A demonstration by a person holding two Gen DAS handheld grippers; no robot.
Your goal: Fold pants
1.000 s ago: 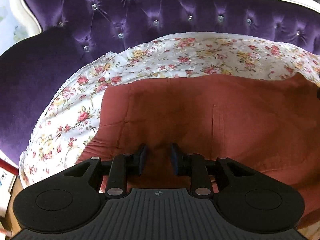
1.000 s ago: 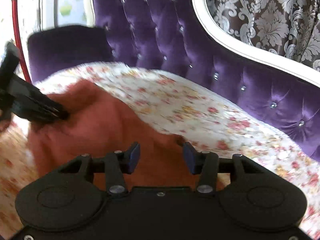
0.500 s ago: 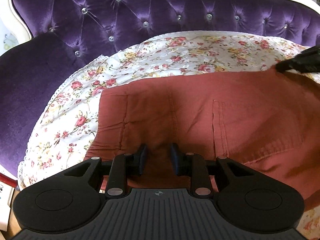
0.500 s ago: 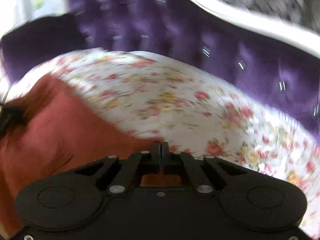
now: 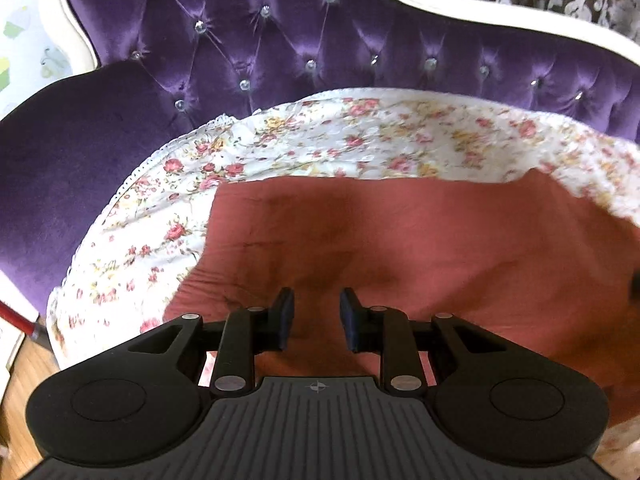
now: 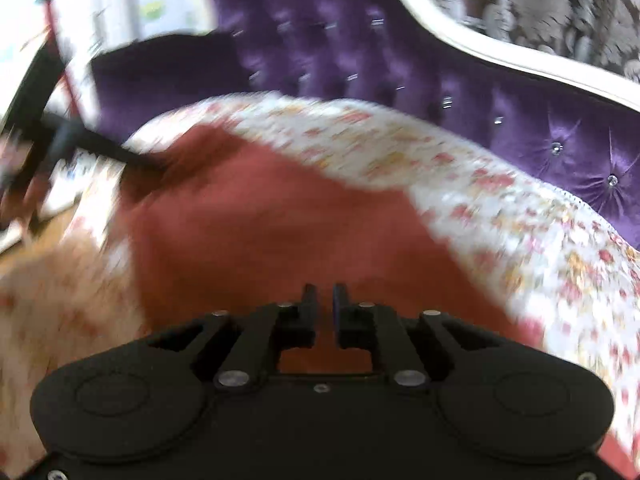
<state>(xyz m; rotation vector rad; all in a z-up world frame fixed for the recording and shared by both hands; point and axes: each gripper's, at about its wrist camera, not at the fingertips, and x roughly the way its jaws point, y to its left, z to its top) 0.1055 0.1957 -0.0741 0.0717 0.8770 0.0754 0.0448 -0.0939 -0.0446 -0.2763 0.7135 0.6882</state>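
On a floral sheet (image 5: 320, 148) over a purple sofa (image 5: 280, 40), rust pants (image 5: 400, 232) are spread mid-fold, the left gripper (image 5: 316, 314) held apart above cloth at six o'clock, the right gripper (image 6: 325, 300) nearly closed, grasp unclear; an edge likely needs gripping next.

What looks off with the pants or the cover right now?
Nothing damaged. The pants lie bunched, with wrinkles by their left edge, on the floral cover. The right wrist view is motion-blurred, so finer detail there is unclear.

Purple tufted sofa (image 5: 304, 36), damask curtain (image 6: 540, 4) behind
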